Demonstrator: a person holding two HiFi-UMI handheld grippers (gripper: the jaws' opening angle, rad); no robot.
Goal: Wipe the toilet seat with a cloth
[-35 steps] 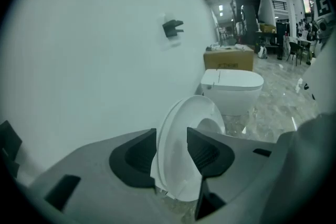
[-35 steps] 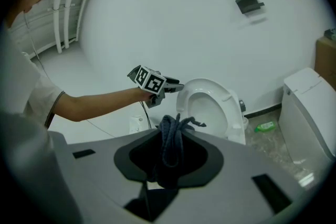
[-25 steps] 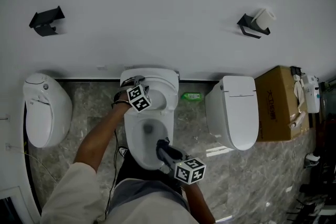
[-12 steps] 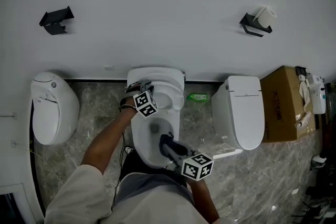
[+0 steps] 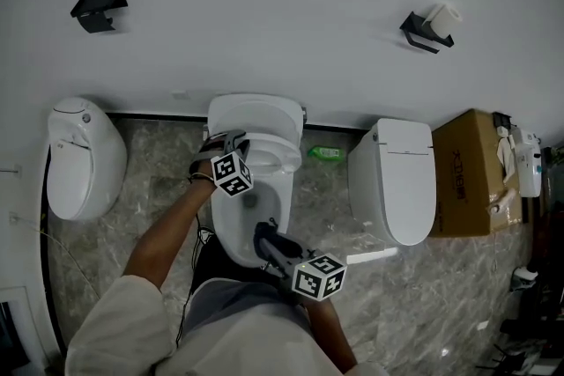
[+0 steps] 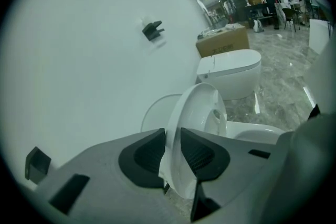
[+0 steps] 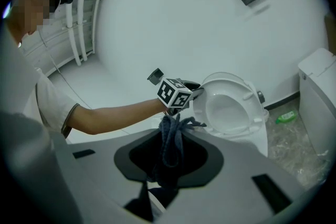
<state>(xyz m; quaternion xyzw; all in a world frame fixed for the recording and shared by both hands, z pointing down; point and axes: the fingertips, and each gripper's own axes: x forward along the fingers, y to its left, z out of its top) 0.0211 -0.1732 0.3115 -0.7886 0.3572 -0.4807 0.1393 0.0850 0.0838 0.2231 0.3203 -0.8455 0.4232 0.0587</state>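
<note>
The middle white toilet (image 5: 231,229) has its seat (image 5: 280,158) tilted up in front of the raised lid (image 5: 256,113). My left gripper (image 5: 236,142) is at the seat's left rim. In the left gripper view the seat's edge (image 6: 197,123) stands between the pads of the left gripper (image 6: 172,152); its jaws have just been closing and now pinch it. My right gripper (image 5: 263,234) hovers over the bowl's front. The right gripper (image 7: 170,165) is shut on a dark blue cloth (image 7: 170,139), and beyond it the left gripper (image 7: 197,92) grips the seat (image 7: 228,107).
A closed toilet (image 5: 392,180) stands to the right and another (image 5: 79,167) to the left. A cardboard box (image 5: 467,172) sits far right. A green object (image 5: 324,152) lies on the floor by the wall. A paper roll holder (image 5: 432,29) and an empty holder (image 5: 97,9) hang on the wall.
The left gripper has stayed at the seat's left rim and shifted a little with it. The right gripper with the cloth has moved slightly, still over the bowl's front.
</note>
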